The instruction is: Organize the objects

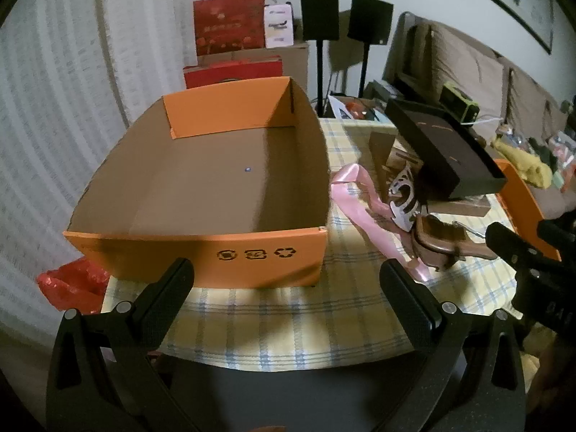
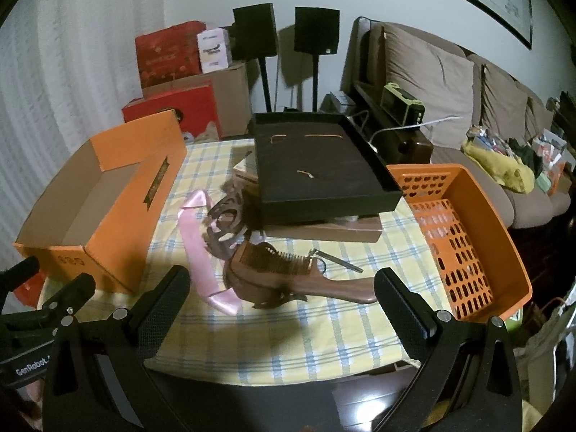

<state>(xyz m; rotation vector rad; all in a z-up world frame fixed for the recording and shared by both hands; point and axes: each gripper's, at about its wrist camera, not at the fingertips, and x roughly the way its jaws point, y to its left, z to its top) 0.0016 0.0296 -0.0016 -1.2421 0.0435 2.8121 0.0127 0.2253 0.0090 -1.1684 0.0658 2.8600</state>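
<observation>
An empty orange cardboard box (image 1: 201,248) (image 2: 118,201) stands on the left of the checked tablecloth. To its right lie a pink ribbon (image 1: 363,212) (image 2: 196,248), a wooden comb (image 2: 288,273) (image 1: 442,248), a carved dark ornament (image 2: 225,223) and a small metal tool (image 2: 338,261). A black tray-like lid (image 2: 316,169) (image 1: 442,147) rests tilted on a brown box behind them. My left gripper (image 1: 288,280) hangs open just before the orange box. My right gripper (image 2: 282,288) is open in front of the comb. Nothing sits between either pair of fingers.
An orange perforated plastic basket (image 2: 496,237) (image 1: 522,201) sits at the table's right edge. Red gift boxes (image 2: 172,54), cardboard boxes and two black speakers (image 2: 316,30) on stands are behind the table. A sofa (image 2: 450,82) with clutter runs along the right wall.
</observation>
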